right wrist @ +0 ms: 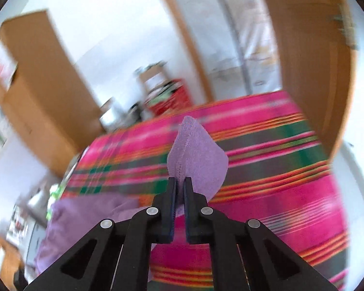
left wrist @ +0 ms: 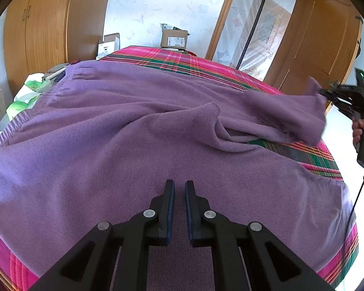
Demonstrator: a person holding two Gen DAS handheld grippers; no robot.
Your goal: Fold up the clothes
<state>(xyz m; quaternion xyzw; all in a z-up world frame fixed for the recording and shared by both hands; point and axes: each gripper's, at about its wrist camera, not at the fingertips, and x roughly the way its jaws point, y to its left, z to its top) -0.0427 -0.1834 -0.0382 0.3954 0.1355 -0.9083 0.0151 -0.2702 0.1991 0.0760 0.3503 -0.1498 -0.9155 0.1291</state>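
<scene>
A purple fleece garment [left wrist: 133, 126] lies spread across a bed with a pink, green and orange plaid cover [left wrist: 196, 65]. One sleeve end [right wrist: 196, 155] is lifted off the bed, pinched between the closed jaws of the right hand-held gripper [right wrist: 180, 181]. The left hand-held gripper [left wrist: 179, 186] hovers over the garment's near part, jaws narrow with nothing between them. A wooden wardrobe [left wrist: 48, 24] and cardboard box [left wrist: 174, 39] stand beyond.
</scene>
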